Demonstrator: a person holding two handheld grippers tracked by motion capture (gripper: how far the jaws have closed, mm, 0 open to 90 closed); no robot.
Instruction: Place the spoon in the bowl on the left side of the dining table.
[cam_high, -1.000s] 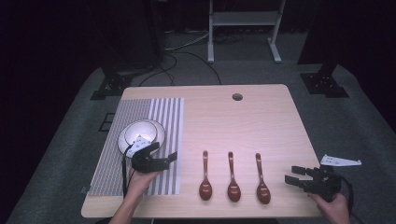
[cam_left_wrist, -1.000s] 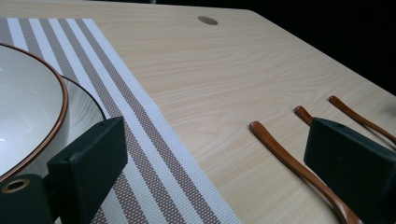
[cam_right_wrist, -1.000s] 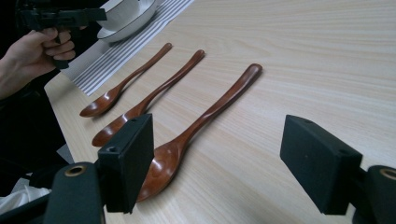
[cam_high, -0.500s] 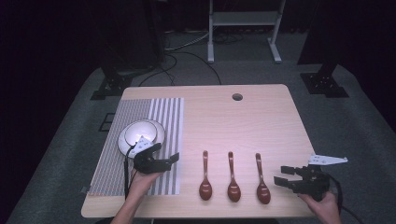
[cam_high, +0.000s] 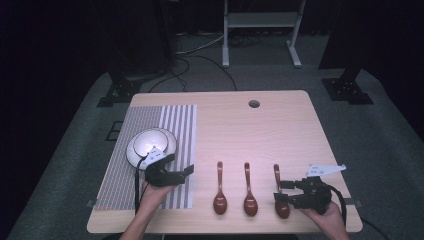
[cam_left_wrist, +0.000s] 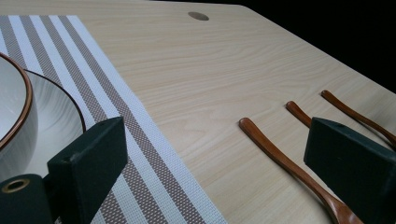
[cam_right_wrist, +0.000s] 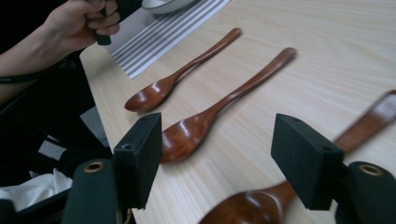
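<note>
Dark flooring and stand legs are surrounding the pale wooden table (cam_high: 260, 130) that we are inspecting from the high view. On its left part a striped placemat (cam_high: 172, 120) is carrying a white bowl (cam_high: 150, 142). Three brown wooden spoons are lying side by side near the front edge: the left spoon (cam_high: 220, 195), the middle spoon (cam_high: 250, 196) and the right spoon (cam_high: 280, 200). We are recording the left gripper (cam_high: 186, 171) hovering over the mat's front corner, jaws apart and holding nothing. The right gripper (cam_high: 277, 192) is sitting at the right spoon, its jaws having just been closing, one jaw on either side of the spoon's lower part.

Turning to the left gripper view, we are noting both black jaws standing wide over the placemat (cam_left_wrist: 116, 107) edge and bare wood, with the bowl (cam_left_wrist: 28, 126) just to the left and spoon handles on the right.

In the right gripper view, we are finding the right spoon (cam_right_wrist: 261, 203) lying between the spread jaws, its bowl low in the gap, the pads not pressing it. The middle spoon (cam_right_wrist: 210, 116) is passing behind the left-hand jaw, and the left spoon (cam_right_wrist: 173, 77) is lying beyond.
</note>
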